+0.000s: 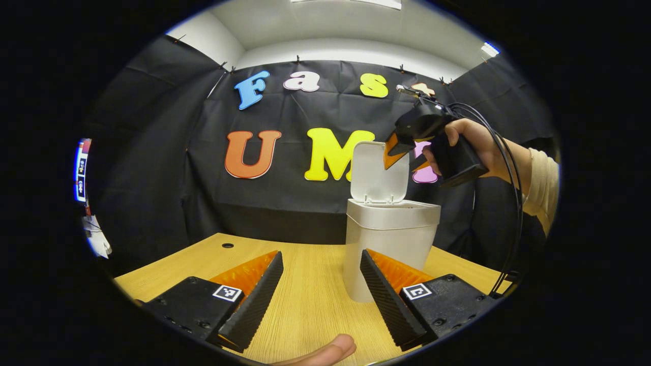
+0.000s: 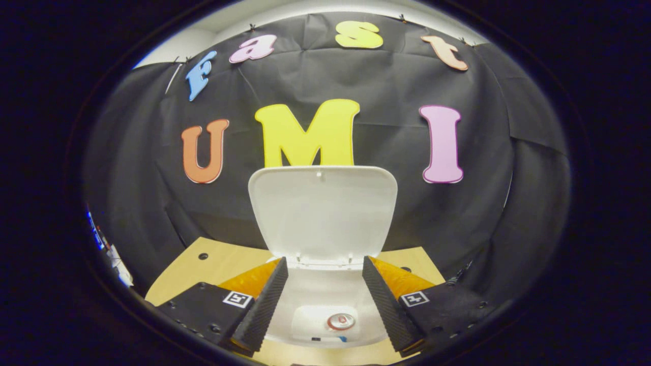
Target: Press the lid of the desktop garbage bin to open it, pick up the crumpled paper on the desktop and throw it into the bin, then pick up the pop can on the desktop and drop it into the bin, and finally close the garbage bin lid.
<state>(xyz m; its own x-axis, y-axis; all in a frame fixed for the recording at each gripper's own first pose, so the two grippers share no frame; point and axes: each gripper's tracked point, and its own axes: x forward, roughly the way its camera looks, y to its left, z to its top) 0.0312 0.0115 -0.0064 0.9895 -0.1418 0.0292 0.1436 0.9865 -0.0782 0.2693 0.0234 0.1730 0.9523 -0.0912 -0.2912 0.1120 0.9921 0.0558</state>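
Can in the bin, lid left to close

Left gripper view: my left tongs (image 1: 321, 295) rest spread and empty over the grained wooden desk (image 1: 305, 305), before the smooth white plastic garbage bin (image 1: 389, 239); its rounded lid (image 1: 374, 173) stands upright, my right tongs (image 1: 404, 155) beside it, and a hard shove could tip the light bin.
Right gripper view: my right tongs (image 2: 324, 300) gape empty above the mouth, the metal pop can (image 2: 340, 321) inside; pressing off-centre could skid off the slick lid (image 2: 323, 213).

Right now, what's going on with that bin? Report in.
Both grippers open, empty. Right gripper above the bin. Lid up, pop can inside. Nothing blocking the lid.
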